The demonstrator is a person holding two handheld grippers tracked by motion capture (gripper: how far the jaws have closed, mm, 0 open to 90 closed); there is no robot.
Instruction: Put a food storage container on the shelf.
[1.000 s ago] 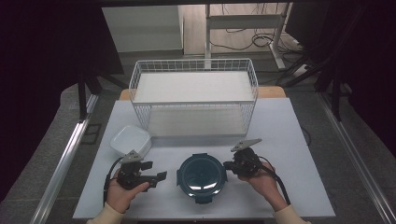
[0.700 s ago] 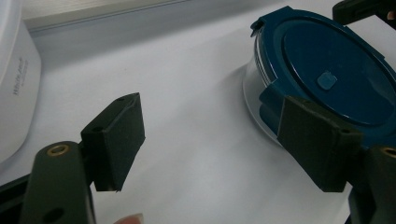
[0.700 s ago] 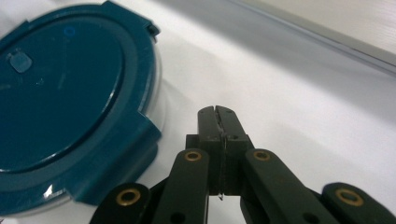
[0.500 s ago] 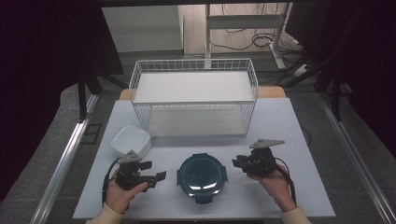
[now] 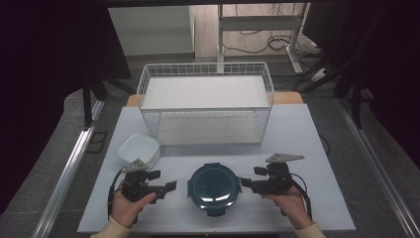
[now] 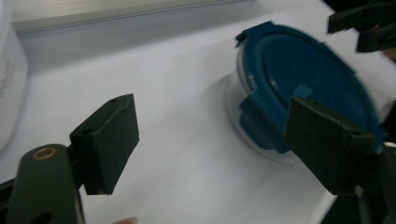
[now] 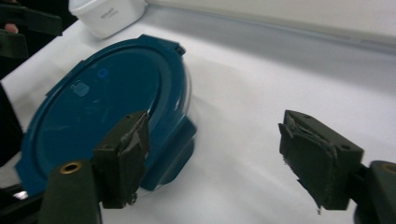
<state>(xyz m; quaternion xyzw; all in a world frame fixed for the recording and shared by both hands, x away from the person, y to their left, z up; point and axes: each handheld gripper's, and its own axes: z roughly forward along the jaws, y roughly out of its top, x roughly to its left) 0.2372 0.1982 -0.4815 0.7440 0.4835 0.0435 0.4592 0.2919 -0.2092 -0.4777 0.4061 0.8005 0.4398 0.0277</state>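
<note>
White tabletop [image 5: 307, 148]; blue-lidded round container [image 5: 213, 187] sits between left gripper [image 5: 171, 186] and right gripper [image 5: 244, 183]. Both are wide open and empty; right jaws have just been opening. Rigid, probably slick and light; grip a lid latch tab.

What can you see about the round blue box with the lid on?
The round container with the dark blue lid sits flat on the white table, near its front edge. Its body looks like clear plastic. The glossy lid has latch tabs around its rim, which look folded down. Nothing touches it; it lies between two open grippers.
</note>
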